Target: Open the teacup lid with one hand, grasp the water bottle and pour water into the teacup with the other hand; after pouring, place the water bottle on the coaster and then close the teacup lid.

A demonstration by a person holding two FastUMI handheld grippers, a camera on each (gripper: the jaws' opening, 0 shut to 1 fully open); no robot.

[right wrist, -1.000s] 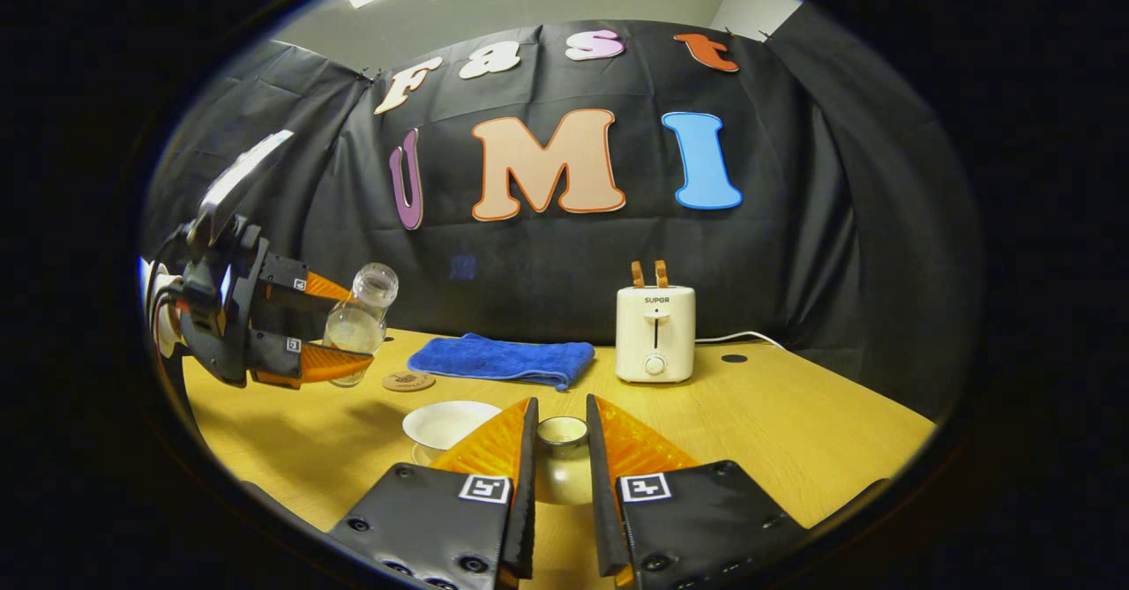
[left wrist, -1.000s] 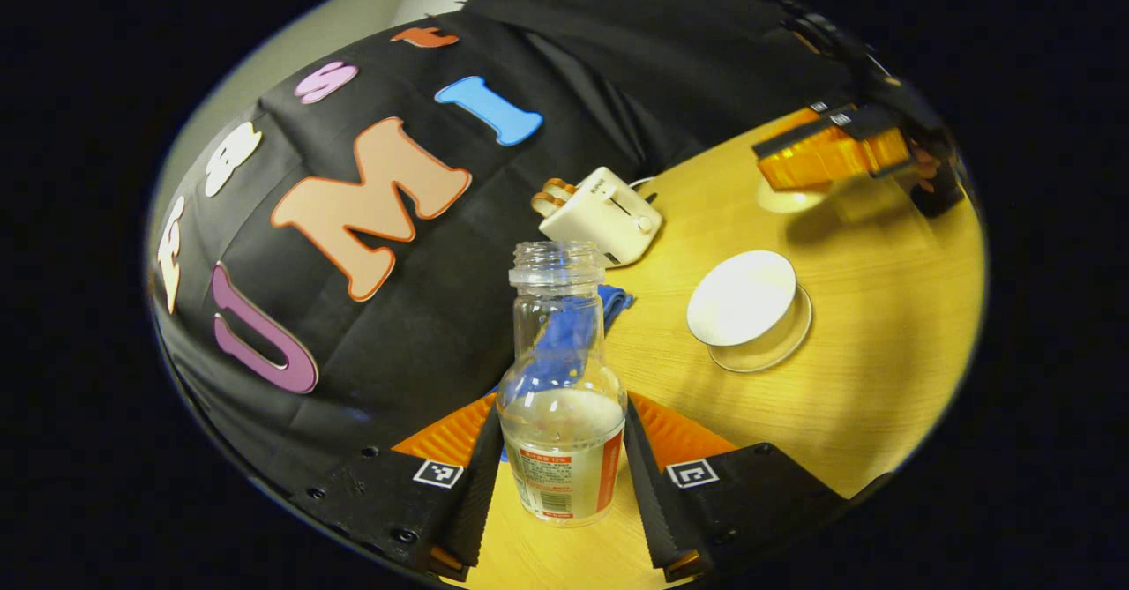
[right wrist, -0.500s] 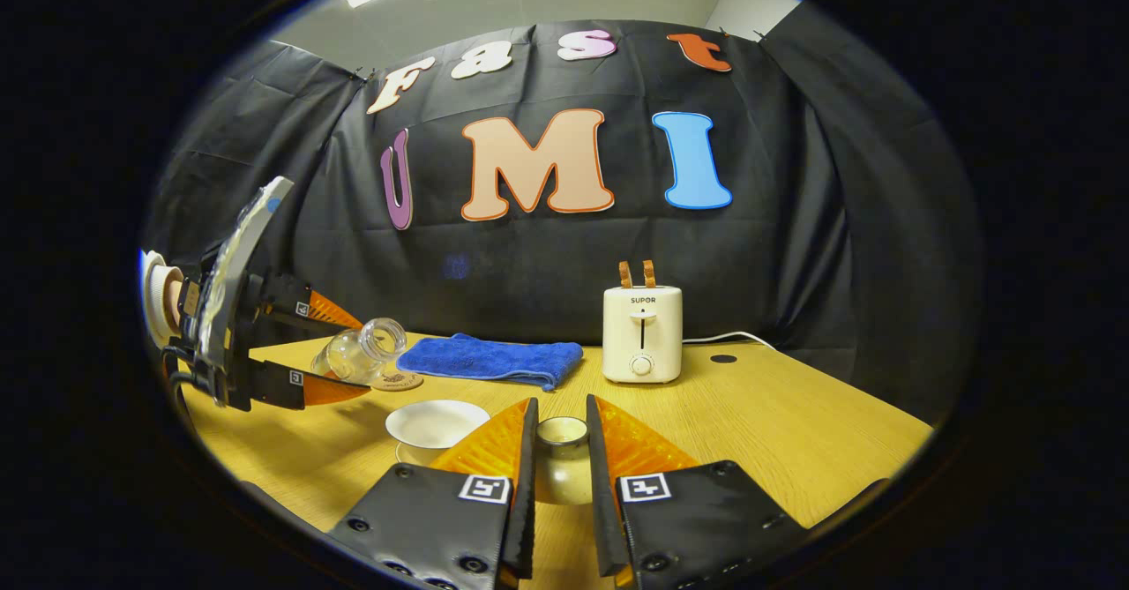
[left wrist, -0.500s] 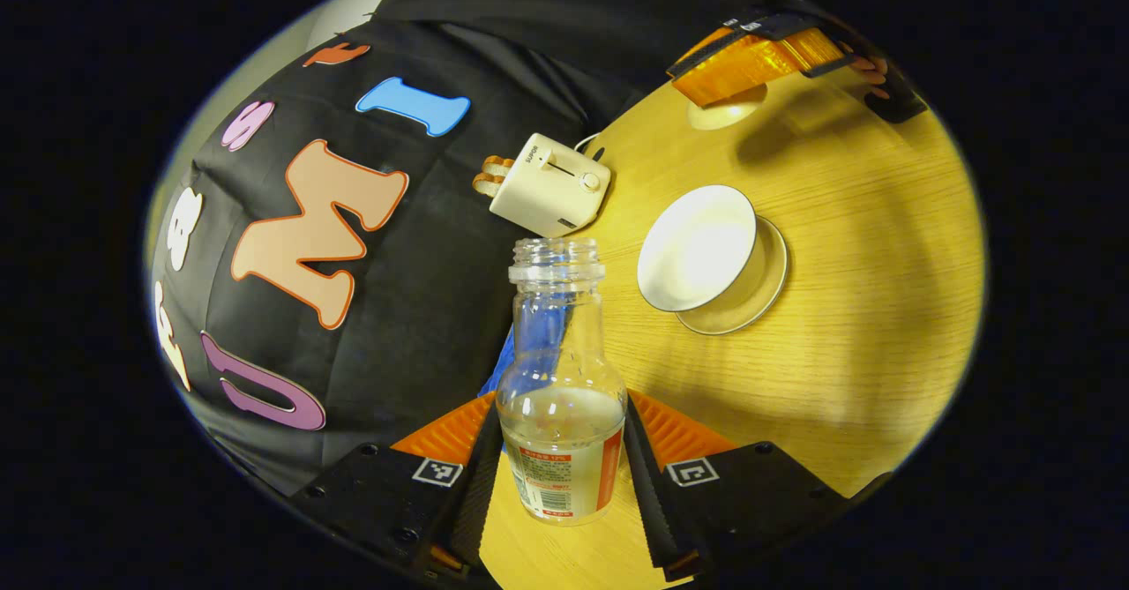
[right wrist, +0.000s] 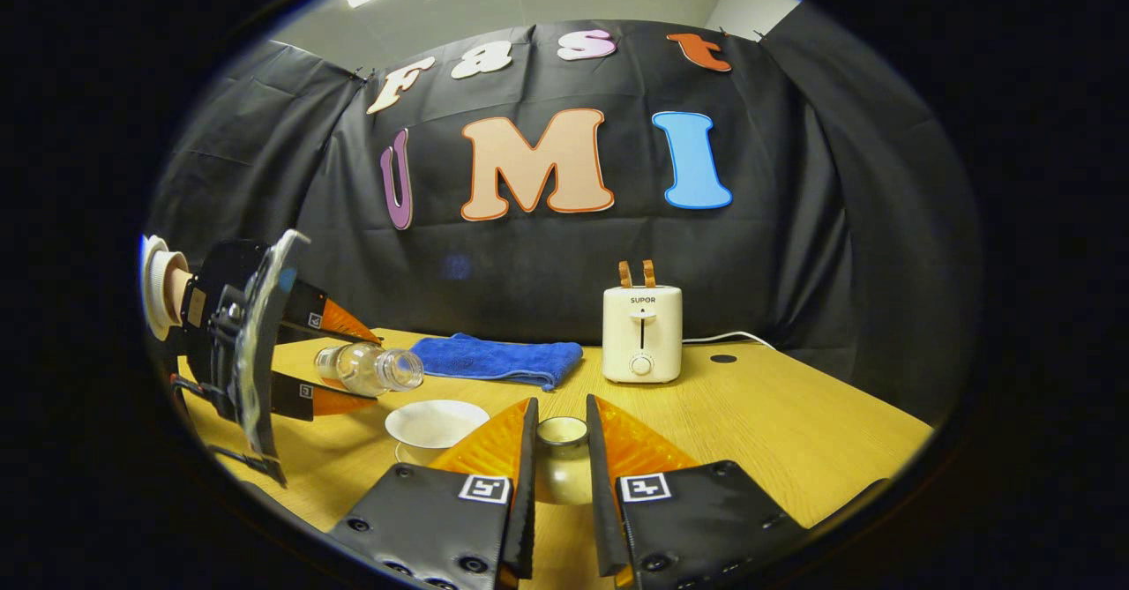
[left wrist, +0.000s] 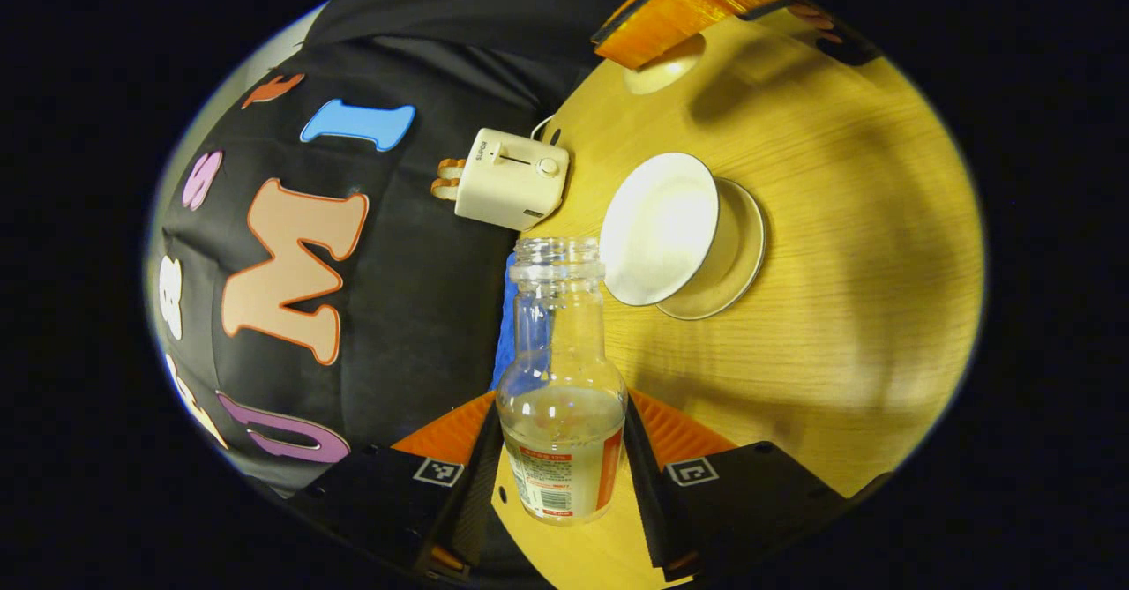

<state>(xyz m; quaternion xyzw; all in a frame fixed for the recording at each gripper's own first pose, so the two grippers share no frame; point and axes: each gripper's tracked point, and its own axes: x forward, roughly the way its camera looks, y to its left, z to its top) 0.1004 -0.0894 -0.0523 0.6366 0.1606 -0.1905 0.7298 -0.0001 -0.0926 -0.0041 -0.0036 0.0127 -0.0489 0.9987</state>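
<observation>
My left gripper (left wrist: pixel 561 414) is shut on a clear water bottle (left wrist: pixel 561 387) that has no cap and holds some water. In the right gripper view that bottle (right wrist: pixel 370 368) lies almost level in the left gripper (right wrist: pixel 363 369), its mouth pointing at the white teacup (right wrist: pixel 437 421) just below and to the right. The open teacup (left wrist: pixel 657 228) stands on its saucer (left wrist: pixel 745 250). No stream of water shows. Low over the table, my right gripper (right wrist: pixel 561 449) is shut on the cream teacup lid (right wrist: pixel 563 436). In the left gripper view the lid (left wrist: pixel 660 70) hangs under the right gripper (left wrist: pixel 675 17).
A cream toaster (right wrist: pixel 642 334) stands at the back of the wooden table (right wrist: pixel 794 431), with a folded blue towel (right wrist: pixel 498 359) to its left. The toaster (left wrist: pixel 512 180) lies beyond the bottle's mouth in the left gripper view. Bare tabletop stretches to the right of the toaster.
The left gripper has tipped the bottle from slanted upward to nearly level and brought its mouth closer to the teacup. The right gripper and lid have stayed put.
</observation>
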